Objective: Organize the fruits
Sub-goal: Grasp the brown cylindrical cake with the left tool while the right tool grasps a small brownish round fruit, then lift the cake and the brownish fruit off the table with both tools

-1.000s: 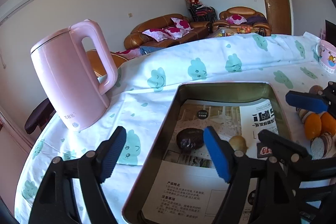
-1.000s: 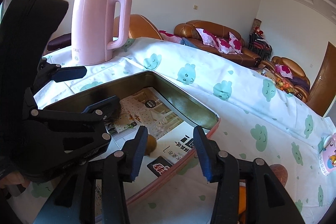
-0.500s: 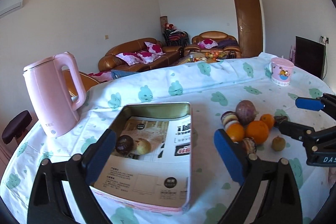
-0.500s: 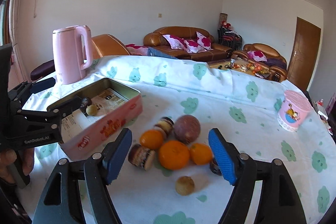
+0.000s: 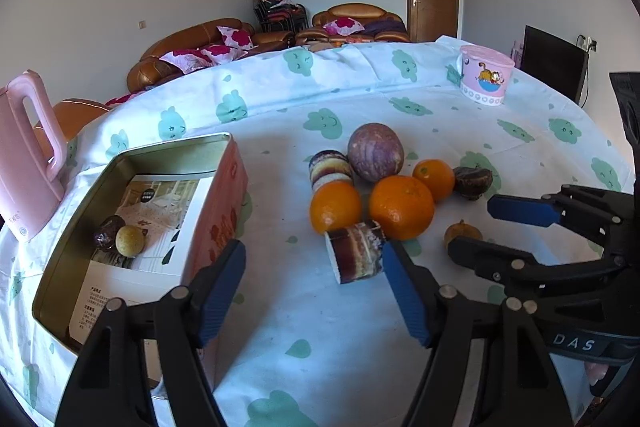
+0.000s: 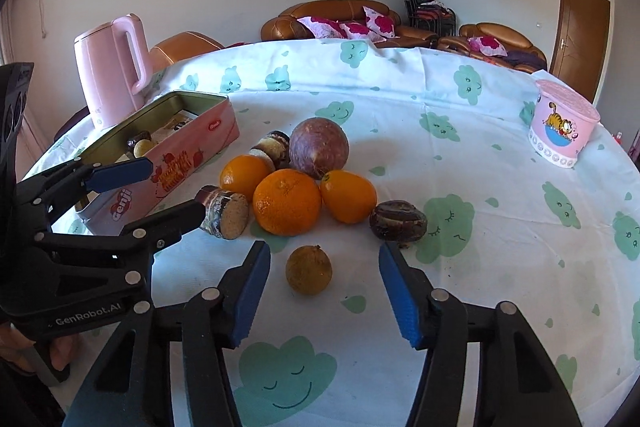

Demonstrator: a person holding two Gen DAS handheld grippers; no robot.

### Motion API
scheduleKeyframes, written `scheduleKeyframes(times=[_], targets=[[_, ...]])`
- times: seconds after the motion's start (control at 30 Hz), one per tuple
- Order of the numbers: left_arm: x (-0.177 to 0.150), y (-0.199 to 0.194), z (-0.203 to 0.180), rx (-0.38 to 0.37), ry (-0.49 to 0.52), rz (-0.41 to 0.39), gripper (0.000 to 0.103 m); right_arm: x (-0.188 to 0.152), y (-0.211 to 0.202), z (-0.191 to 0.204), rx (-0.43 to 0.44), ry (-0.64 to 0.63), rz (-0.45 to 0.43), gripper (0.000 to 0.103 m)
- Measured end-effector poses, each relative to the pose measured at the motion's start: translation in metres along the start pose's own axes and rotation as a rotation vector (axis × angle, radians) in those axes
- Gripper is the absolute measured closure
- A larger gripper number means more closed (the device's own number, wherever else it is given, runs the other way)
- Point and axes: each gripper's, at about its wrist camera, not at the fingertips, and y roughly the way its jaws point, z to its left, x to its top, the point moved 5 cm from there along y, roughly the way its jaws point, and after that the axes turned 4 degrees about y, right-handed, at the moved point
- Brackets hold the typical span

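A pile of fruit lies mid-table: three oranges (image 6: 287, 202), a round purple fruit (image 6: 319, 147), two cut purple-striped pieces (image 5: 356, 255), a dark brown fruit (image 6: 397, 219) and a small brown fruit (image 6: 308, 269). A pink tin (image 5: 218, 211) at the left holds a dark fruit and a small yellow fruit (image 5: 129, 240). My left gripper (image 5: 314, 275) is open and empty, just before the near striped piece. My right gripper (image 6: 324, 281) is open and empty, its fingers either side of the small brown fruit.
A pink kettle (image 6: 112, 67) stands behind the tin at the far left. A pink cartoon cup (image 6: 563, 135) stands at the far right. The table wears a white cloth with green cloud prints (image 6: 452, 227). Sofas and a door lie beyond.
Both grippers have pulled back from over the tin and swung right to the fruit pile, then closed in on it. Both stay open and empty.
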Motion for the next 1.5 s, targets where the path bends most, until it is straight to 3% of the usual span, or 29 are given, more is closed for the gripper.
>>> scheduleKeyframes(times=[0.17,0.3,0.4,0.63,0.87,1.1,1.23,1.5], targets=[[0.004,0.008,-0.007,-0.020,0.009,0.022,0.037,-0.004,0.011,0.000,0.027,0.006,0.059,0.064],[0.005,0.016,-0.014,-0.054,0.021,0.047,0.047,-0.006,0.016,0.000,0.034,0.008,0.084,0.075],[0.005,0.018,-0.019,-0.082,0.036,0.054,0.062,-0.004,0.013,-0.003,0.014,0.019,0.068,0.075],[0.005,0.017,-0.015,-0.099,0.011,0.048,0.064,-0.003,0.009,-0.006,-0.011,0.028,0.051,0.075],[0.006,0.009,-0.013,-0.062,0.012,0.012,0.066,0.000,0.002,-0.007,-0.007,0.033,0.013,0.075],[0.004,0.019,-0.017,-0.059,0.034,0.060,0.061,0.000,0.003,-0.006,-0.007,0.024,0.016,0.075],[0.002,0.024,-0.015,-0.070,0.016,0.083,0.065,0.000,0.003,-0.006,-0.010,0.022,0.015,0.075],[0.005,0.008,-0.012,-0.042,0.010,0.009,0.066,0.001,-0.003,-0.005,-0.004,0.019,-0.012,0.075]])
